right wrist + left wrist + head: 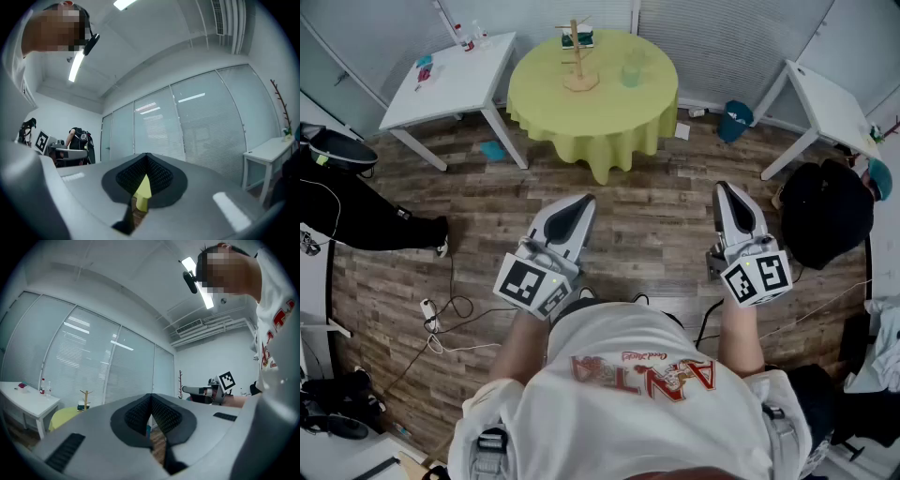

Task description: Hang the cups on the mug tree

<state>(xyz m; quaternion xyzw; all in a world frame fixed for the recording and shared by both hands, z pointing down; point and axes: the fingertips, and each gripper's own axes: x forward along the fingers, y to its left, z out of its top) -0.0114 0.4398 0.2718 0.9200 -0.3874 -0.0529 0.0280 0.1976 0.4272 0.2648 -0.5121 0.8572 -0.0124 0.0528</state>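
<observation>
The wooden mug tree point(577, 58) stands on a round table with a yellow-green cloth point(600, 108), far ahead of me. A pale green cup point(633, 70) sits to its right, and a dark teal cup point(578, 39) sits behind it. My left gripper point(578, 202) and right gripper point(725, 188) are held close to my body, over the wooden floor and well short of the table. Both are shut with nothing in them. The left gripper view shows its jaws point(151, 397) touching at the tips and the mug tree point(85, 398) small in the distance. The right gripper's jaws point(146, 157) are also together.
A white table point(450, 80) stands at the left of the round one, another white table point(830, 103) at the right. A black bag point(825, 216) lies on the floor at the right, a blue thing point(736, 117) near the wall. Cables point(441, 314) trail at the left.
</observation>
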